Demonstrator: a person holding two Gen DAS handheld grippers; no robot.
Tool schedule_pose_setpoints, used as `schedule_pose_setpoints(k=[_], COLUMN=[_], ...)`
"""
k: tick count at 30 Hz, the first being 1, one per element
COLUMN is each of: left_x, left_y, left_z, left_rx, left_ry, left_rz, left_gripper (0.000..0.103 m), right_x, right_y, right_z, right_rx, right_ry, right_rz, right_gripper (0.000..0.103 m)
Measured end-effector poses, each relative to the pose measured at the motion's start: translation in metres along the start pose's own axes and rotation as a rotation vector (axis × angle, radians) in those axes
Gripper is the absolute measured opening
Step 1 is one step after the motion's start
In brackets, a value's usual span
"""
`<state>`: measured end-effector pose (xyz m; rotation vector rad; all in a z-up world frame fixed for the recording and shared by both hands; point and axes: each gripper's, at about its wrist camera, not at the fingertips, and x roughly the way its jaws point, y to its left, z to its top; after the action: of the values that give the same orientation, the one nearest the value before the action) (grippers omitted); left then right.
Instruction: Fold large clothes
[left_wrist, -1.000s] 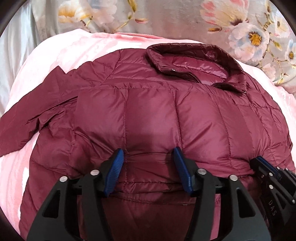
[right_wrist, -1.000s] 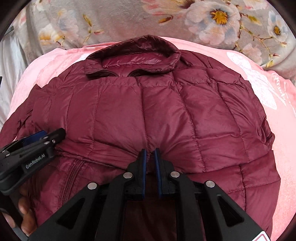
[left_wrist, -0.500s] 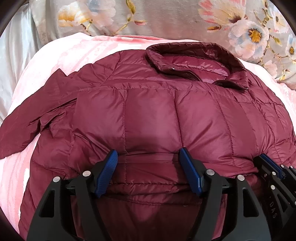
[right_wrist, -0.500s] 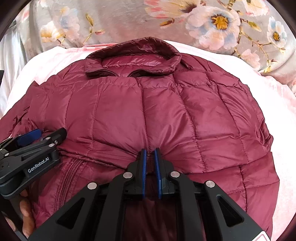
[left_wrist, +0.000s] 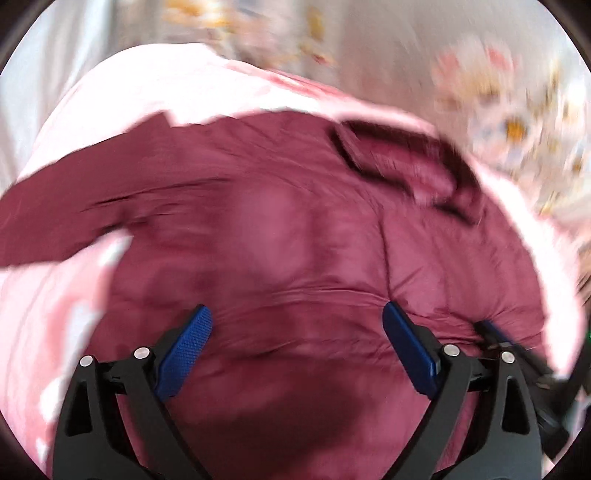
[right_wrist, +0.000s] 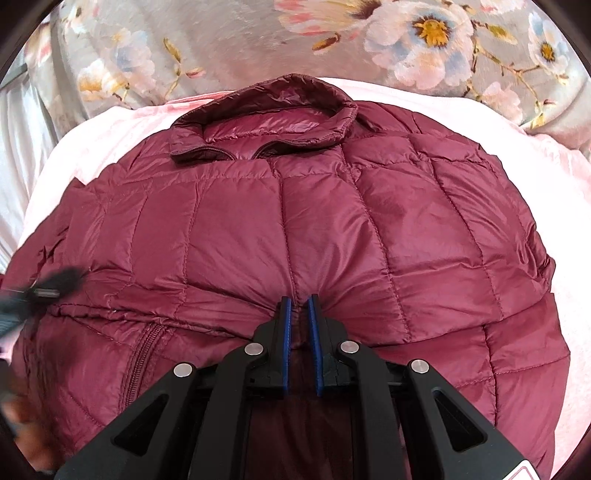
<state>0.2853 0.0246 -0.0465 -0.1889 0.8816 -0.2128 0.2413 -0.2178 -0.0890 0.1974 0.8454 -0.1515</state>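
2 layers of bedding fill both views: a grey blanket printed with pale flowers (right_wrist: 236, 48) at the far side, and over it a pale pink plush cover (right_wrist: 554, 177) on which the work lies. On that pink cover, spread flat with its stand-up collar (right_wrist: 266, 110) pointing away, is the maroon quilted puffer jacket (right_wrist: 332, 229). Its lower part is doubled up over the body, so a folded edge runs across the near side, and 1 sleeve (left_wrist: 74, 206) trails out to the left in the left wrist view.

At that edge the right gripper (right_wrist: 298, 325) pinches a ridge of the maroon fabric, its jaws nearly together with the cloth bunched between the blue pads (right_wrist: 286, 332).

What has changed is on the other side: the left gripper (left_wrist: 295, 350) has just been opening its jaws, which now stand wide, with jacket beneath them but no fabric pressed by either pad. Compared with a second ago it has pulled off the fold, and its view is smeared by motion. In my judgement the hem fold is laid, and the loose sleeve looks like the next thing to bring in.
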Motion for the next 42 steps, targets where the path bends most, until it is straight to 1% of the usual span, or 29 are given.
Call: schedule_pose_setpoints(k=[1, 3, 5, 6, 7, 8, 9, 12, 14, 16, 18, 19, 20, 21, 22, 23, 24, 26, 28, 31, 32, 34, 35, 36, 37, 38, 39, 41, 42], left_x=[-0.017, -0.042, -0.062, -0.069, -0.075, -0.077, -0.080, -0.082, -0.080, -0.073, -0.065, -0.064, -0.064, -0.061, -0.057, -0.055, -0.053, -0.057, -0.066, -0.088, -0.097, -0.107, -0.110, -0.113, -0.117, -0.114, -0.110, -0.099, -0.094], left_y=[0.022, 0.065, 0.121, 0.149, 0.183, 0.204, 0.238, 0.309, 0.340, 0.369, 0.381, 0.381, 0.379, 0.375, 0.370, 0.368, 0.362, 0.349, 0.314, 0.240, 0.203, 0.142, 0.115, 0.071, 0.043, 0.003, -0.022, -0.078, -0.094], left_z=[0.003, 0.007, 0.012, 0.014, 0.016, 0.017, 0.018, 0.016, 0.015, 0.013, 0.012, 0.014, 0.016, 0.020, 0.025, 0.028, 0.035, 0.049, 0.070, 0.097, 0.106, 0.114, 0.114, 0.113, 0.107, 0.100, 0.093, 0.068, 0.057], left_rx=[-0.037, -0.096, -0.175, -0.216, -0.268, -0.303, -0.364, -0.504, -0.568, -0.637, -0.674, -0.666, -0.655, -0.632, -0.613, -0.606, -0.596, -0.562, -0.469, -0.315, -0.244, -0.135, -0.091, -0.016, 0.022, 0.083, 0.122, 0.195, 0.217], left_ry=[-0.022, -0.054, -0.076, -0.082, -0.079, -0.075, -0.065, -0.065, -0.061, -0.048, -0.031, -0.046, -0.053, -0.055, -0.050, -0.048, -0.045, -0.055, -0.097, -0.170, -0.198, -0.229, -0.238, -0.242, -0.236, -0.216, -0.195, -0.129, -0.107], left_rz=[0.001, 0.064, 0.144, 0.183, 0.244, 0.277, 0.325, 0.437, 0.487, 0.499, 0.476, 0.488, 0.495, 0.499, 0.502, 0.494, 0.468, 0.452, 0.429, 0.325, 0.274, 0.201, 0.166, 0.098, 0.060, -0.007, -0.056, -0.165, -0.196], left_gripper=[0.092, 0.092, 0.092, 0.092, 0.092, 0.092, 0.091, 0.091, 0.090, 0.088, 0.087, 0.084, 0.079, 0.059, 0.036, 0.023, 0.003, 0.003, 0.002, 0.002, 0.002, 0.002, 0.002, 0.002, 0.002, 0.002, 0.003, 0.006, 0.014], right_x=[-0.002, -0.012, -0.031, -0.041, -0.048, -0.057, -0.063, -0.073, -0.071, -0.068, -0.068, -0.067, -0.066, -0.066, -0.066, -0.066, -0.067, -0.069, -0.074, -0.081, -0.083, -0.087, -0.090, -0.092, -0.094, -0.097, -0.099, -0.102, -0.104], right_y=[-0.001, 0.001, 0.013, 0.022, 0.029, 0.038, 0.046, 0.067, 0.076, 0.081, 0.082, 0.082, 0.081, 0.080, 0.078, 0.076, 0.074, 0.072, 0.070, 0.064, 0.061, 0.053, 0.047, 0.042, 0.036, 0.029, 0.021, 0.005, -0.005], right_z=[0.000, -0.003, -0.009, -0.015, -0.019, -0.027, -0.035, -0.057, -0.067, -0.075, -0.076, -0.076, -0.077, -0.077, -0.077, -0.077, -0.077, -0.077, -0.078, -0.079, -0.079, -0.078, -0.077, -0.077, -0.076, -0.076, -0.076, -0.076, -0.076], right_rx=[0.008, 0.017, -0.021, -0.044, -0.057, -0.073, -0.087, -0.128, -0.150, -0.161, -0.163, -0.160, -0.153, -0.146, -0.137, -0.131, -0.125, -0.111, -0.098, -0.071, -0.060, -0.032, -0.020, -0.012, -0.005, 0.005, 0.016, 0.038, 0.049], right_ry=[-0.006, -0.020, -0.037, -0.043, -0.043, -0.035, -0.029, -0.023, -0.008, -0.006, -0.013, -0.014, -0.014, -0.014, -0.015, -0.015, -0.017, -0.025, -0.033, -0.043, -0.043, -0.043, -0.045, -0.048, -0.054, -0.059, -0.062, -0.070, -0.075], right_rz=[0.002, -0.028, -0.037, -0.022, -0.009, 0.014, 0.036, 0.054, 0.042, 0.020, 0.004, -0.001, -0.001, 0.002, 0.005, 0.008, 0.012, 0.018, 0.030, 0.048, 0.056, 0.070, 0.069, 0.061, 0.053, 0.040, 0.027, 0.001, -0.016], right_gripper=[0.012, 0.013, 0.014, 0.016, 0.018, 0.025, 0.032, 0.041, 0.042, 0.044, 0.047, 0.048, 0.050, 0.051, 0.051, 0.052, 0.052, 0.052, 0.052, 0.052, 0.052, 0.052, 0.052, 0.052, 0.052, 0.052, 0.052, 0.053, 0.054])
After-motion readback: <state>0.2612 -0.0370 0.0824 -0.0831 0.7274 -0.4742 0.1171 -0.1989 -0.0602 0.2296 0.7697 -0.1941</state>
